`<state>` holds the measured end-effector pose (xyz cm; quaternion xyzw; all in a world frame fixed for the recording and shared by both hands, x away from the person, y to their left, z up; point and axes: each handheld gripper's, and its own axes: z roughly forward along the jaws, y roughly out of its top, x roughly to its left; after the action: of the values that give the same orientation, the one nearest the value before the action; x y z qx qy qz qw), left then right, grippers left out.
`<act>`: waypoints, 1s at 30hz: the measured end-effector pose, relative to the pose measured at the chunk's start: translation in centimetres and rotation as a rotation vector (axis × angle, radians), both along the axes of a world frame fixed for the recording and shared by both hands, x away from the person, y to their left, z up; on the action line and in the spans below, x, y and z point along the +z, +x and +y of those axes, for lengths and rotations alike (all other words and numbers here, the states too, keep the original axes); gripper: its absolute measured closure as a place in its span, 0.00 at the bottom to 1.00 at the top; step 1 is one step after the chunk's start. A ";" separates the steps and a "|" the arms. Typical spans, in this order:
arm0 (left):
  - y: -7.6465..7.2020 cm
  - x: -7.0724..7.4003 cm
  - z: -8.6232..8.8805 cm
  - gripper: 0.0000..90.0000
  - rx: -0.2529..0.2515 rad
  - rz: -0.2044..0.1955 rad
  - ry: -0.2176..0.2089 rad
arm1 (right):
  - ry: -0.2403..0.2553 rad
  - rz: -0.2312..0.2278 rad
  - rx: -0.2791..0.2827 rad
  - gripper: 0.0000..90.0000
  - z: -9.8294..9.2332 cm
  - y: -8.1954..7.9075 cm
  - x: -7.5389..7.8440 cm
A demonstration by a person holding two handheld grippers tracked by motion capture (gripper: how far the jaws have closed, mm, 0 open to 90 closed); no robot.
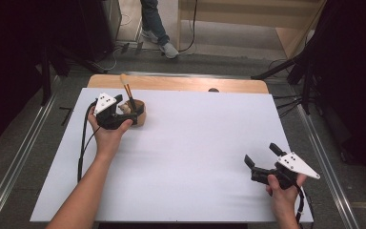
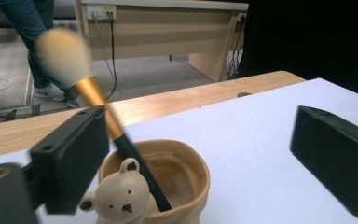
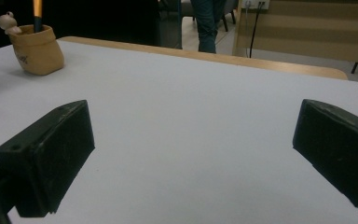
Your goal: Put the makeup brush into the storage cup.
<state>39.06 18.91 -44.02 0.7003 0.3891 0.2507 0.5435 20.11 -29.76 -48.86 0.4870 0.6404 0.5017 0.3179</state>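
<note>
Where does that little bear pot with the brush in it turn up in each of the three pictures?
High view: the bear pot sits upper left on the white table sheet, just beyond the left hand-held gripper.
Left gripper view: bottom centre, between the open jaws.
Right gripper view: top left corner, far off.
Shared landmark: the brush standing in the pot, with its gold band.

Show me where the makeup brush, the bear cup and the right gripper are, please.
makeup brush (image 2: 130, 154): left gripper view, on its dark handle.
bear cup (image 2: 191, 175): left gripper view, on its tan rim.
right gripper (image 1: 262, 156): high view, midway between its open jaws.
</note>
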 end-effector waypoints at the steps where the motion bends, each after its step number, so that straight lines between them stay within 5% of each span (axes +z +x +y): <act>1: -0.1 0.1 0.1 0.02 -0.002 0.004 -0.002 | 0.000 0.000 0.000 0.00 0.0 0.0 0.0; 30: -7.9 -0.3 3.8 0.00 -0.060 -0.027 -0.011 | -0.005 0.000 0.001 0.00 0.0 0.1 -0.1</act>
<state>31.20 22.72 -44.34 0.7051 0.3620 0.2416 0.5598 20.20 -29.81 -49.00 0.4859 0.6417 0.5004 0.3191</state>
